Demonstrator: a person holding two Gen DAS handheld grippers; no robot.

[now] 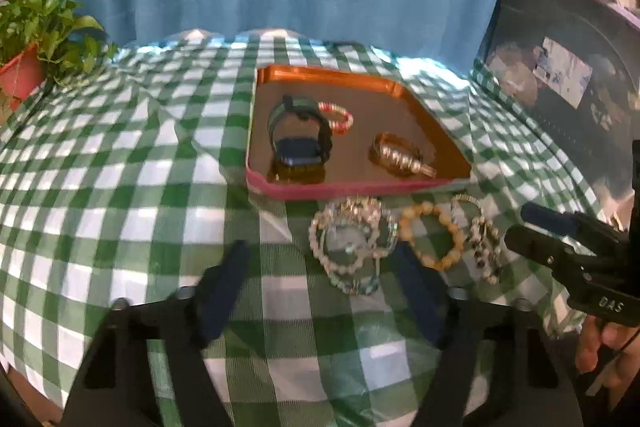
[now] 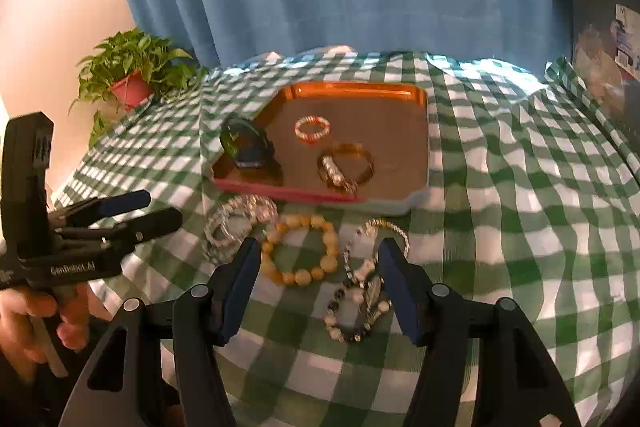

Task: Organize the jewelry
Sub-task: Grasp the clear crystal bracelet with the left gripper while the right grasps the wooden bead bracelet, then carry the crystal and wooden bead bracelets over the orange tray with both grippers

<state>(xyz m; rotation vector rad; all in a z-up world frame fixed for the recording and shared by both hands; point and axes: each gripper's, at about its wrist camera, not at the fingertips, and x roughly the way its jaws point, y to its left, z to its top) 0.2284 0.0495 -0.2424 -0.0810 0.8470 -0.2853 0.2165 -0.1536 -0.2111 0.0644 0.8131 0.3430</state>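
Bracelets [image 2: 298, 251] before tray [image 2: 420, 147], potted plant [image 2: 128, 75] beyond

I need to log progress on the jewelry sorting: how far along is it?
Done: the dark wristwatch, red-and-white beaded bracelet and gold bangle lie in the orange tray. In hand: nothing; the left gripper and right gripper are open, empty. Left: the clear crystal bracelets, amber bead bracelet and black-and-white bead bracelet remain on the checked cloth.
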